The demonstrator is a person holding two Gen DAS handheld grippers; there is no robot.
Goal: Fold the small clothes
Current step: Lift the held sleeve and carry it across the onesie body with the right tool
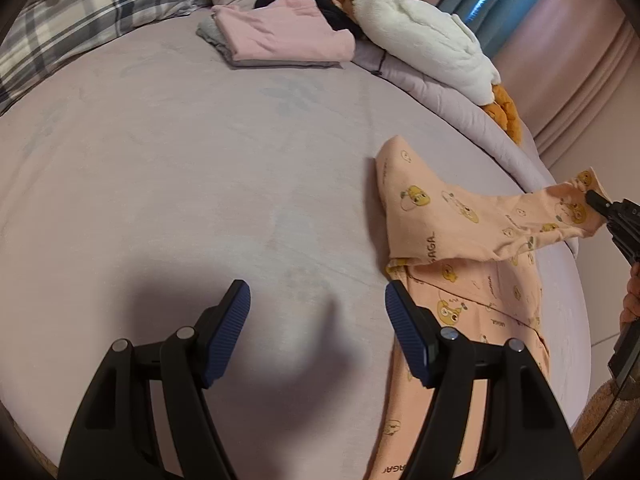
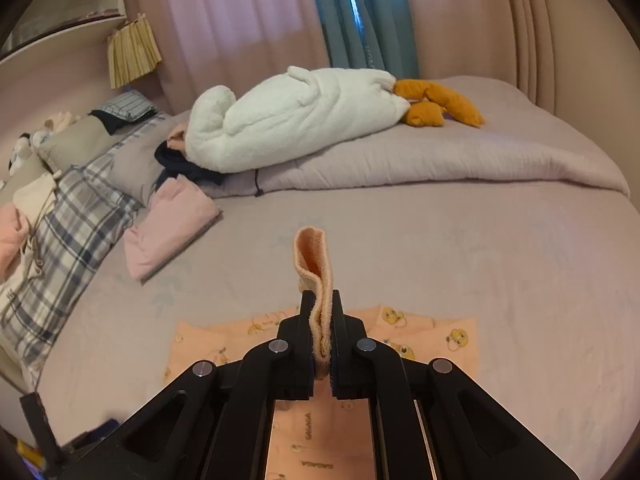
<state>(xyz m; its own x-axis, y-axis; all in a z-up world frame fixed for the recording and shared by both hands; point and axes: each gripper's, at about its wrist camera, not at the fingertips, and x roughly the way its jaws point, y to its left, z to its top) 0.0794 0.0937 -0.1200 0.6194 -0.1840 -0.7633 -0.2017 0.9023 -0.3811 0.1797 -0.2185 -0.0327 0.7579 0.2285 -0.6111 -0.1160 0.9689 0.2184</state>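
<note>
Above the bed (image 1: 160,160), left tongs (image 1: 318,332) hover open and empty, right tongs (image 2: 321,336) pinch the peach garment's (image 1: 460,216) cuff.

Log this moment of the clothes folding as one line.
step: folding peach printed garment on bed | right gripper: shut on its cuff, lifted | left gripper: open, empty | folded pink pile: apart

Both wrist views angled down, close over the bed (image 1: 160,160), sharing the peach garment (image 1: 460,216).
</note>
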